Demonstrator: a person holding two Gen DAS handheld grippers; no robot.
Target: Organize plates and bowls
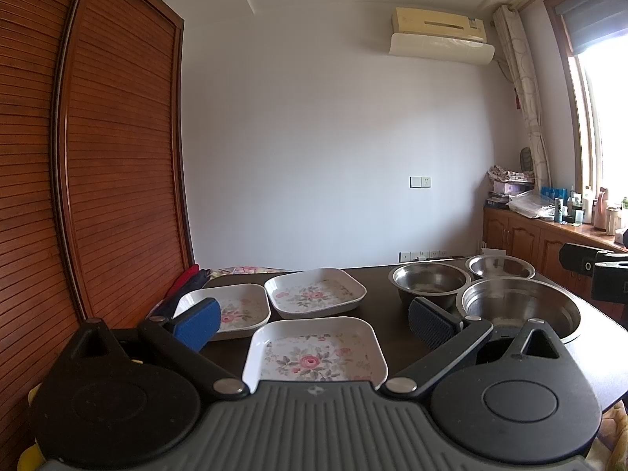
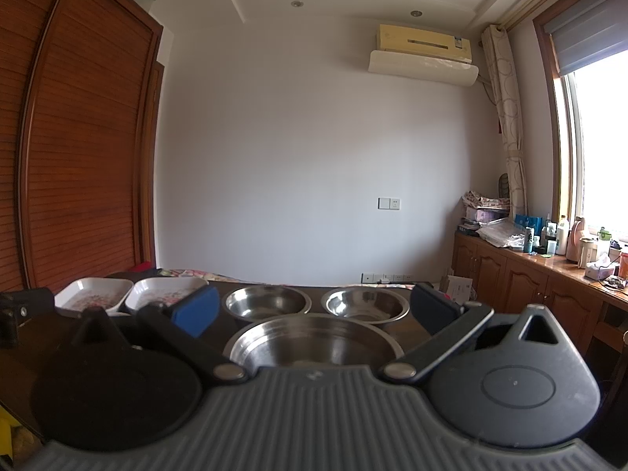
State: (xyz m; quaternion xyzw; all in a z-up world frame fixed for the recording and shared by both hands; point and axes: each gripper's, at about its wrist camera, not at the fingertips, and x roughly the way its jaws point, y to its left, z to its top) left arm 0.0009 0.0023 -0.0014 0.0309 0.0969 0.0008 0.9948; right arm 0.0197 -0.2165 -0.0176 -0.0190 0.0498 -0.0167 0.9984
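Observation:
Three square white plates with a rose print lie on the dark table [image 1: 384,306]: a near one [image 1: 314,353], a far left one [image 1: 235,308] and a far middle one [image 1: 316,292]. Three steel bowls stand to the right: a large near one [image 1: 518,306], a far left one [image 1: 429,280] and a far right one [image 1: 500,267]. My left gripper [image 1: 314,320] is open and empty above the near plate. My right gripper [image 2: 314,310] is open and empty above the large bowl [image 2: 314,339]. The two smaller bowls [image 2: 267,302] [image 2: 365,304] and two plates [image 2: 94,294] [image 2: 165,292] lie beyond it.
A tall wooden slatted wardrobe [image 1: 98,157] stands left of the table. A wooden cabinet [image 2: 530,274] with bottles and clutter runs along the window wall on the right. Folded red and dark cloth [image 1: 184,278] lies at the table's far left edge. The other gripper's body shows at the right edge [image 1: 596,271].

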